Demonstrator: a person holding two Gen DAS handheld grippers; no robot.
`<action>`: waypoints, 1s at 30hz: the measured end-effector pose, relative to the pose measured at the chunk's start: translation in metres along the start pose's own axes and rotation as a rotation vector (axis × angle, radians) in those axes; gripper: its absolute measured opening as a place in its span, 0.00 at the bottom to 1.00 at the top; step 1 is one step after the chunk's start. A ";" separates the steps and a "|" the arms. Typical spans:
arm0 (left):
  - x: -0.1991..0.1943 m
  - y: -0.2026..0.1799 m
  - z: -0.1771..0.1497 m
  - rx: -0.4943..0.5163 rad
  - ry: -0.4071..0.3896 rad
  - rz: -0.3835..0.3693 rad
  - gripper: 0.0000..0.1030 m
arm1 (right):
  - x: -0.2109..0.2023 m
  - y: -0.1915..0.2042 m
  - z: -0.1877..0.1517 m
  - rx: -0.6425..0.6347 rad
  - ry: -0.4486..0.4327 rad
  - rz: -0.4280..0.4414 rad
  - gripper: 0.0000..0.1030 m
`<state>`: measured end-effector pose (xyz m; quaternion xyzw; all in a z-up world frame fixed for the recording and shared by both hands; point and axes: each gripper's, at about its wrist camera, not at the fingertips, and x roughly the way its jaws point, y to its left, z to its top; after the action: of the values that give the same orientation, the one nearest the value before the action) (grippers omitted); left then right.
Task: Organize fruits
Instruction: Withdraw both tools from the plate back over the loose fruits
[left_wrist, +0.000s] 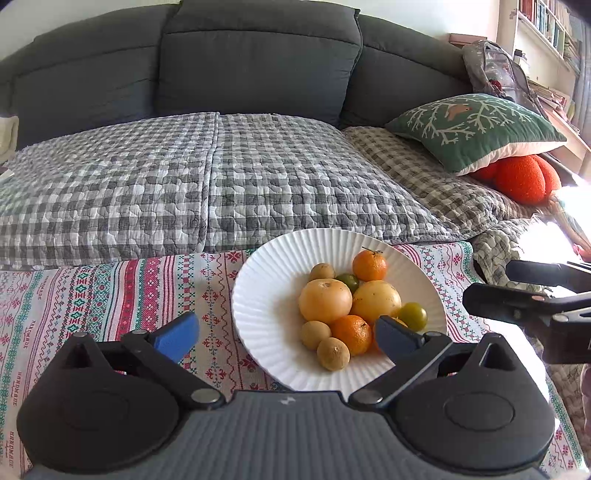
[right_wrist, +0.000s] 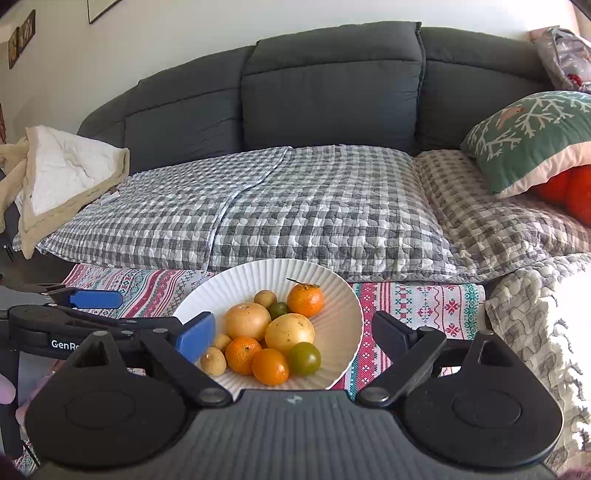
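Note:
A white ribbed plate (left_wrist: 258, 306) (right_wrist: 340, 321) on the patterned tablecloth holds several fruits: two big yellow ones (left_wrist: 325, 301) (right_wrist: 248, 320), orange tangerines (left_wrist: 369, 265) (right_wrist: 306, 300), small green ones (left_wrist: 413, 315) (right_wrist: 304, 358) and small tan ones (left_wrist: 333, 353) (right_wrist: 214, 361). My left gripper (left_wrist: 286, 338) is open, its fingers either side of the plate's near part, empty. My right gripper (right_wrist: 295, 338) is open and empty, low in front of the plate. The right gripper also shows at the right edge of the left wrist view (left_wrist: 524, 291).
The patterned tablecloth (left_wrist: 110, 295) (right_wrist: 424, 306) covers the table. Behind it stands a grey sofa (left_wrist: 258, 66) with checked quilts (left_wrist: 221, 177), a green cushion (left_wrist: 476, 129) and an orange cushion (left_wrist: 521, 177). A cream blanket (right_wrist: 62, 177) lies at the sofa's left.

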<state>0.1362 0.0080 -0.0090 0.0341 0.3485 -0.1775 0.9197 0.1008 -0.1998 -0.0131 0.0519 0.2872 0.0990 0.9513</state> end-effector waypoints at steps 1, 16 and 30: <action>-0.003 0.000 -0.003 0.002 0.002 0.000 0.95 | -0.002 0.002 -0.001 -0.001 -0.001 0.000 0.91; -0.052 0.009 -0.045 0.017 0.022 0.000 0.96 | -0.030 0.023 -0.025 0.030 0.000 -0.011 0.98; -0.058 0.011 -0.075 -0.001 0.014 -0.002 0.96 | -0.035 0.017 -0.058 0.048 0.055 -0.039 1.00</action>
<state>0.0524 0.0500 -0.0284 0.0346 0.3551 -0.1783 0.9170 0.0370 -0.1883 -0.0394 0.0665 0.3163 0.0750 0.9434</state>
